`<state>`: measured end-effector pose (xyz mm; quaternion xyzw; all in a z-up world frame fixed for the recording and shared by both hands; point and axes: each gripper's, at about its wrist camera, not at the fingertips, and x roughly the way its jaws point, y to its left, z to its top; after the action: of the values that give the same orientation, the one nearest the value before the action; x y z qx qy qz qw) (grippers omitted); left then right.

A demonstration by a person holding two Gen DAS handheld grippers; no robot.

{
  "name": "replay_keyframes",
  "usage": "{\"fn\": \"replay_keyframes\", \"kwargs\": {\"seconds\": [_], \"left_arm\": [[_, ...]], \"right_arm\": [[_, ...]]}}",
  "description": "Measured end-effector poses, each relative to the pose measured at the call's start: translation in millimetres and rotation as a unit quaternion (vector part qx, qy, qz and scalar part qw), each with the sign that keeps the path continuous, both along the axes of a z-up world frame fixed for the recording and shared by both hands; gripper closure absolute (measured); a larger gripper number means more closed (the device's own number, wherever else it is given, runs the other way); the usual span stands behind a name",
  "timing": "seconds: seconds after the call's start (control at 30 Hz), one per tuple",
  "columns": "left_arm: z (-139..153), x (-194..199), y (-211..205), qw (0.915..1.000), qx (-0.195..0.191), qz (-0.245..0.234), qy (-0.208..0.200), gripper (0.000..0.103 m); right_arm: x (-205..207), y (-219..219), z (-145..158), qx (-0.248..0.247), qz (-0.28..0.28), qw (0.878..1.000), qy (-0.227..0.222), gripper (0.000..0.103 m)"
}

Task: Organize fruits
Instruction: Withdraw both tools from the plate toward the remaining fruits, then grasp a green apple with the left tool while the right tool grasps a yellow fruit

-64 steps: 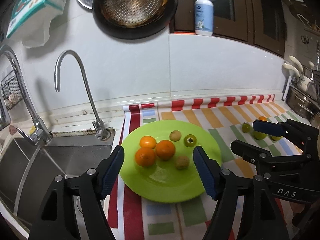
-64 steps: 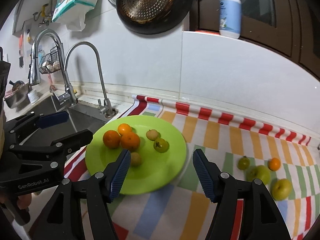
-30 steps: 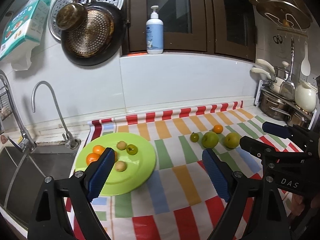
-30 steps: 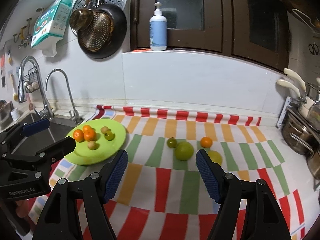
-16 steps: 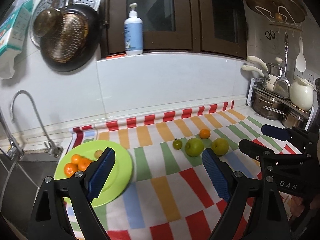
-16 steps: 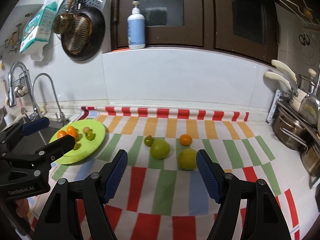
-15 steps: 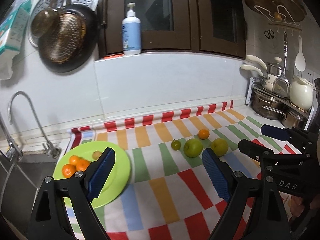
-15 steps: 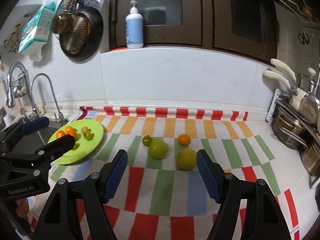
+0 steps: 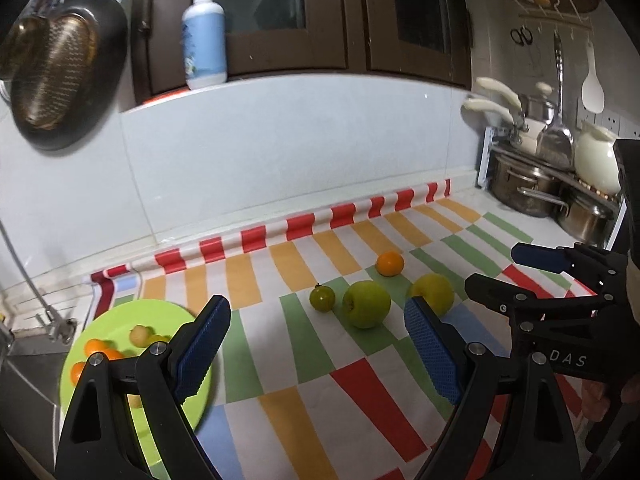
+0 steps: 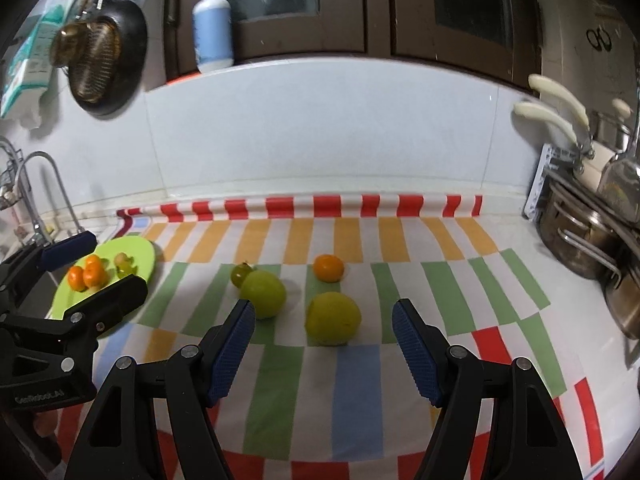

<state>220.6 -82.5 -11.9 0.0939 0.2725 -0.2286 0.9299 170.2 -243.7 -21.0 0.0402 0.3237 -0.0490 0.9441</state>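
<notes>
In the left wrist view, the left gripper (image 9: pixel 316 344) had its two black arms spread wide, and its blue ribbed pads (image 9: pixel 430 354) pressed on nothing. Beyond them, on a glossy cloth (image 9: pixel 280 360) with red, orange, green and blue blocks, four round fruits lay near each other: a small dark green fruit (image 9: pixel 322 298) with a short stem pointing up, a smooth green apple (image 9: pixel 366 304), a yellow-green fruit (image 9: pixel 432 293) partly behind the right pad, and a small orange (image 9: pixel 389 263) behind them. At the left a flat bright green plate (image 9: pixel 116 320) carried several small oranges and pale fruits, blurred. The right gripper (image 9: pixel 532 276) stood at the right edge. Shiny steel pots (image 9: pixel 524 196) stood in the far right corner.

In the right wrist view, the right gripper (image 10: pixel 324 336) was also released, with empty space between its pads (image 10: pixel 234 346). The yellow-green fruit (image 10: pixel 333 318) lay just ahead of them, between their lines. The green apple (image 10: pixel 263 294) was to its left and touched the small dark green fruit (image 10: pixel 240 273); the small orange (image 10: pixel 328 268) lay behind. The green plate (image 10: pixel 140 256) was far left, beside the sink tap (image 10: pixel 44 196). The white wall was smooth tile, with dark wooden cabinets above, a pump bottle (image 10: pixel 212 20) on the ledge and a round black pan (image 10: pixel 106 56) hanging.
</notes>
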Motion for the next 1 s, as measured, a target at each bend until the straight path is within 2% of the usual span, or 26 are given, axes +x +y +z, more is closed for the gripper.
{"fn": "replay_keyframes", "kwargs": {"seconds": [0.23,0.37,0.53,0.6,0.83,1.0], "left_arm": [[-26.3,25.1,-18.7,0.9990,0.023,-0.034,0.019,0.015],[-39.7,37.0,-29.4,0.9969,0.034,-0.066,0.027,0.028],[-53.0,51.5,-40.8,0.9920,0.034,-0.113,0.045,0.038],[-56.7,55.9,-42.9,0.9900,0.033,-0.126,0.053,0.039],[-66.8,76.3,-47.6,0.9854,0.012,-0.143,0.093,0.044],[-70.4,83.1,-51.9,0.9833,0.007,-0.150,0.103,0.046]], "right_arm": [[19.2,-8.8,-26.3,0.013,-0.005,0.999,0.029,0.032],[29.4,-11.9,-37.5,0.017,-0.006,0.999,0.044,0.032],[41.0,-15.1,-47.5,0.018,-0.008,0.998,0.054,0.032],[46.1,-17.1,-50.1,0.021,-0.008,0.998,0.055,0.032],[61.3,-18.4,-60.1,0.033,-0.003,0.997,0.065,0.041],[68.4,-21.1,-66.3,0.047,0.003,0.996,0.075,0.046]]}}
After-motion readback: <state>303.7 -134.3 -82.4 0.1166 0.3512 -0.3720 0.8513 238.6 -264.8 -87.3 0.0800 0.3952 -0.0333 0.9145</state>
